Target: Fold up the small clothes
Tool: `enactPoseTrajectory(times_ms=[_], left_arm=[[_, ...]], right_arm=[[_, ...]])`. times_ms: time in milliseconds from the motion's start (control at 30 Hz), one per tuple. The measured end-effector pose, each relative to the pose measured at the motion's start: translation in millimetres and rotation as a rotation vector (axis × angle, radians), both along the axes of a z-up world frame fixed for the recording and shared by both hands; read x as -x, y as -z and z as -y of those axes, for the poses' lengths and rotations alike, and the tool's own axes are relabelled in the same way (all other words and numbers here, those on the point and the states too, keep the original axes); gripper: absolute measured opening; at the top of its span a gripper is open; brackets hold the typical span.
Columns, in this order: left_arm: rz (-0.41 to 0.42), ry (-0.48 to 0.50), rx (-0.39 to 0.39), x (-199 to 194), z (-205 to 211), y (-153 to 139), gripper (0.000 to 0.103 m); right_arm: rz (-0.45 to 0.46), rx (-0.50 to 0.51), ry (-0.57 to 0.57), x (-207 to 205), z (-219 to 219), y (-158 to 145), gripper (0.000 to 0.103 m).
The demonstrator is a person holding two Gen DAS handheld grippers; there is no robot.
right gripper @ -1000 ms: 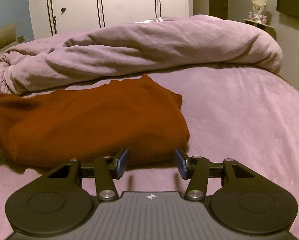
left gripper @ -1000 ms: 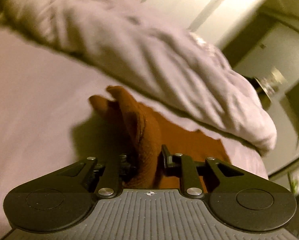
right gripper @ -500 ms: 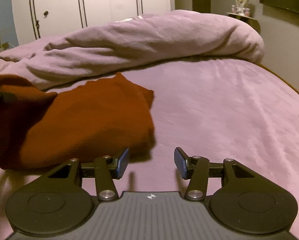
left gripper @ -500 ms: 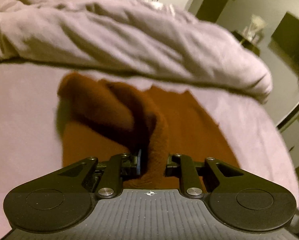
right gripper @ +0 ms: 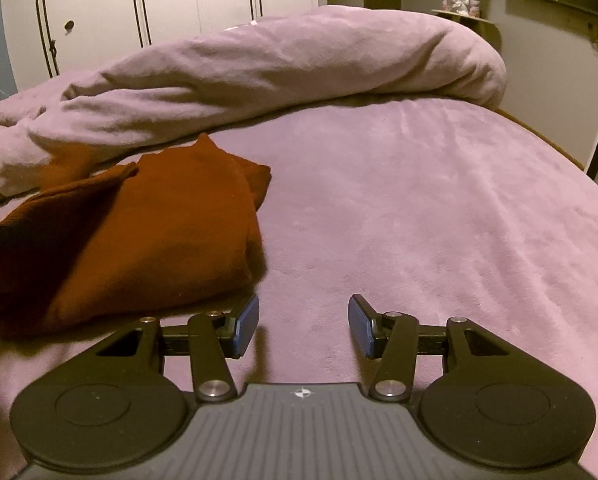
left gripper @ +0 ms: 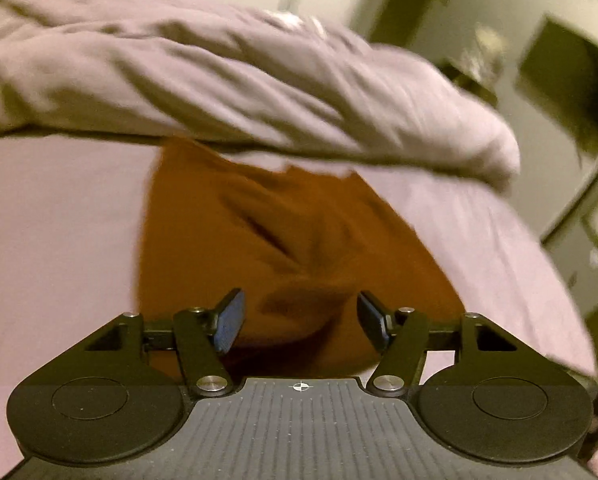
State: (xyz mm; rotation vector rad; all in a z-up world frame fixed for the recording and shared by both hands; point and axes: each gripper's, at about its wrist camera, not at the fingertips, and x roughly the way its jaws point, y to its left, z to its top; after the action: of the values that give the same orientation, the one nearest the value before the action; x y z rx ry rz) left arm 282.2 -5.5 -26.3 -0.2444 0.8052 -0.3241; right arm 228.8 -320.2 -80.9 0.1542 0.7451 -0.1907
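Observation:
A rust-brown garment (left gripper: 267,240) lies folded on the purple bed sheet (left gripper: 51,240). My left gripper (left gripper: 301,322) is open just above the garment's near edge, with a small bump of cloth between the spread fingers. In the right wrist view the same garment (right gripper: 139,240) lies at the left as a folded bundle. My right gripper (right gripper: 303,330) is open and empty over bare sheet (right gripper: 419,220), to the right of the garment. The tip of the left gripper shows at the left edge of that view.
A bunched-up lilac duvet (right gripper: 259,76) lies across the bed behind the garment; it also shows in the left wrist view (left gripper: 219,80). White wardrobe doors (right gripper: 159,8) stand behind. The bed's right edge (right gripper: 559,152) and a wall shelf (right gripper: 463,4) are at the right.
My left gripper has opened and let go of the garment fold, which now lies flat on the bundle. My right gripper has moved right, away from the garment.

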Motion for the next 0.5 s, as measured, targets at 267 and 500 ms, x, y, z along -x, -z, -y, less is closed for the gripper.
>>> enactPoseTrajectory(times_ms=[267,500], left_arm=[[-0.076,-0.27,-0.015,-12.4,-58.9,16.4,0.065],[-0.165,-0.143,-0.077,-36.5,-23.7,47.8,0.072]], right_arm=[[0.008,0.012,-0.021,-0.1,-14.1,-3.5,0.049],[0.033,0.023,-0.108,-13.4,-41.2,-19.5,0.049]])
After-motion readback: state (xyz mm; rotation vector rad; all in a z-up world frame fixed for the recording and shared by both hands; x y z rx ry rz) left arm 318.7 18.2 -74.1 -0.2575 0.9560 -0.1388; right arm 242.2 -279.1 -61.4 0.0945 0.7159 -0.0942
